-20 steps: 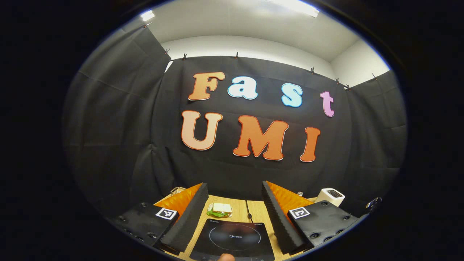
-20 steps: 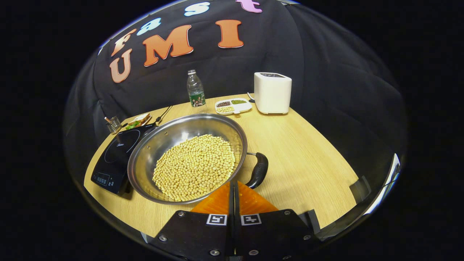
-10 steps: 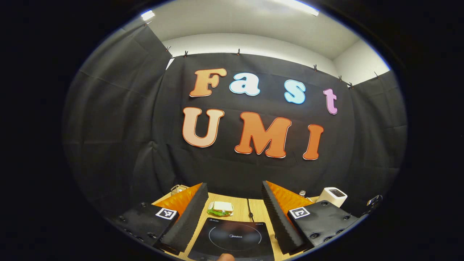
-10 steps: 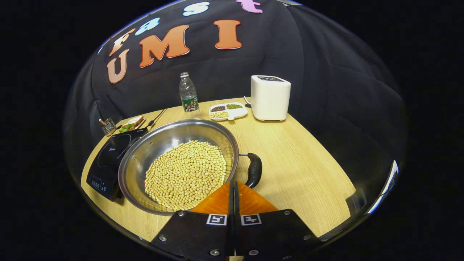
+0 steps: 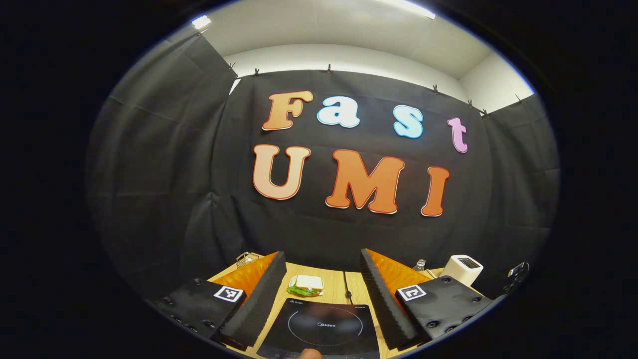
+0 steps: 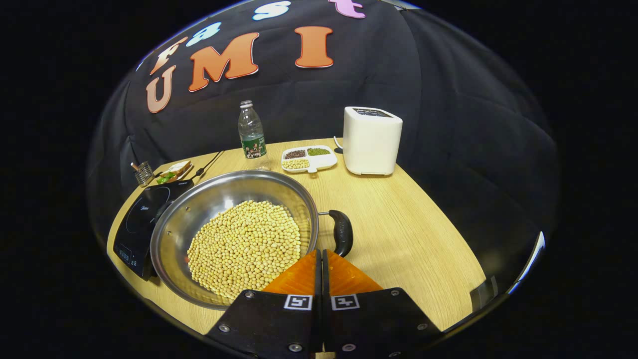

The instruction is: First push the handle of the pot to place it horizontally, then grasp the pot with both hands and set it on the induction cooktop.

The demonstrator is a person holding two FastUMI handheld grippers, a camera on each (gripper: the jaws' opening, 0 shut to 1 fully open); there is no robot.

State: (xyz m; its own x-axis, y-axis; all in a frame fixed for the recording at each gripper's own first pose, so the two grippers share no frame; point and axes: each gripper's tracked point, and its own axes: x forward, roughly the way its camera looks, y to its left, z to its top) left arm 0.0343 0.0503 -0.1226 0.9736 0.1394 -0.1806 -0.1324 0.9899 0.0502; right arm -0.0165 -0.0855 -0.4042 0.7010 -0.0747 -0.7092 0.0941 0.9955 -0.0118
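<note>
Closed tool [image 6: 319, 259] at pot [image 6: 234, 234] handle [image 6: 342, 232]

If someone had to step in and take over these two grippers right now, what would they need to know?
Left gripper: open, held above the induction cooktop.
Right gripper: fingers closed together, empty, tips near the pot's handle.
Pot: full of soybeans, on the table beside the cooktop, not on it.
Done: nothing certain.
Left: push the handle horizontal, grasp the pot with both grippers, set it on the cooktop.
</note>
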